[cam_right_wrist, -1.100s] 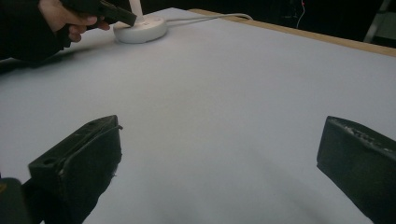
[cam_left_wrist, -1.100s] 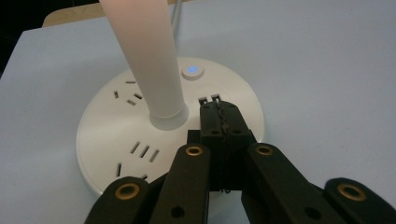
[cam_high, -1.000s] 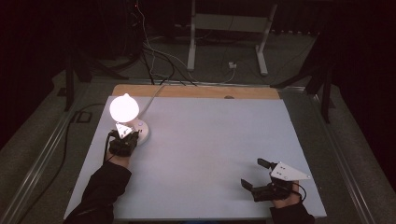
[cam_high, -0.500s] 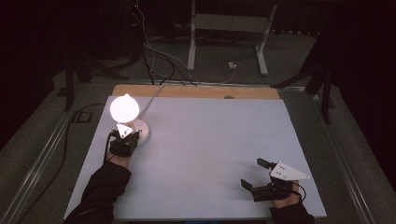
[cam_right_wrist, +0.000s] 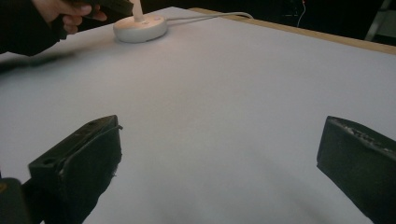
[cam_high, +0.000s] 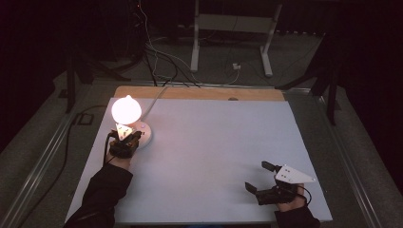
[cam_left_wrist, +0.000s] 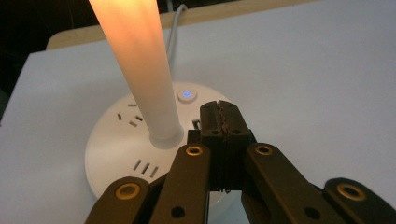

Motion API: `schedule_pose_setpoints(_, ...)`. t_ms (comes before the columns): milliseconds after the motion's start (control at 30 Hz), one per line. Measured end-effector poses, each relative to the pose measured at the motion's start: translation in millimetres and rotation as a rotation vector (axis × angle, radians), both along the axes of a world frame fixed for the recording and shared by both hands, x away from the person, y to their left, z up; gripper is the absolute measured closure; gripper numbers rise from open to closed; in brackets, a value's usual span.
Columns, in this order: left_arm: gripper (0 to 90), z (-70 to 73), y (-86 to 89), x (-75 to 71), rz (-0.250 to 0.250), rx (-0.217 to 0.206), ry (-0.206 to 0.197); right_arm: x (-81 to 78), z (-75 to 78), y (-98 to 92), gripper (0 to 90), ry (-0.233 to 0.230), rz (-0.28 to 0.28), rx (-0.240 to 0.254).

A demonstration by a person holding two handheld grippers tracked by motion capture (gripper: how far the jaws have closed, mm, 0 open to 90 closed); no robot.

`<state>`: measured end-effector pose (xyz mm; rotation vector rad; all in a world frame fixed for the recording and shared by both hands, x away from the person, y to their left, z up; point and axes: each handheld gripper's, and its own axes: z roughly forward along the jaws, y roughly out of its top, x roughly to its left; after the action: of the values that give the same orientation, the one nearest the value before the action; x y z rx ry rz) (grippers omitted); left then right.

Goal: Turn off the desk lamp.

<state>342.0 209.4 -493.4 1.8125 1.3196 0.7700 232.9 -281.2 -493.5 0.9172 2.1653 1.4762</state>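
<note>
Resting at about five o'clock on the white counter (cam_high: 214, 156), near its front edge: right gripper (cam_high: 260, 178), fingers (cam_right_wrist: 79, 158) spreading wide with bare counter showing between them, pinching nothing. Holding it from below, a hand in a dark sleeve (cam_high: 297, 219).

Sitting well apart, at about ten o'clock on the counter: left gripper (cam_high: 127, 138), fingers (cam_left_wrist: 220, 122) pressing together, tips closing on nothing. Hovering over the near rim of the lamp base (cam_left_wrist: 116, 154), just beside the glowing stem (cam_left_wrist: 140, 60) and close below a small lit button (cam_left_wrist: 186, 94); whether touching the base, hard to tell. Reaching in from seven o'clock, a forearm in a dark sleeve (cam_high: 102, 190).

Standing upright on that round white base with its socket slots, a lit lamp, bulb (cam_high: 126, 109) shining brightly. Trailing away toward twelve o'clock over the counter's wooden far edge (cam_high: 199, 93), a white cord (cam_high: 154, 99).

Lying beyond in the dark at twelve o'clock: floor cables and a white stand (cam_high: 233, 28).
</note>
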Motion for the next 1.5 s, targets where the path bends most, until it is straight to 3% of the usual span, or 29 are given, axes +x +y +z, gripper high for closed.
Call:
schedule_pose_setpoints(500,90.0,4.2,4.5,-1.6,0.001,-0.015,-0.024,-0.7,0.5,-0.1,0.0,-0.003,0.001,-0.001)
schedule_pose_setpoints(900,90.0,-4.6,7.0,1.1,0.002,-0.018,0.004,-0.6,0.3,0.2,0.0,0.001,0.006,-0.001)
schedule_pose_setpoints(1500,90.0,-18.6,2.7,5.0,-0.018,0.023,0.049,-0.7,0.4,0.3,0.0,0.001,0.008,-0.002)
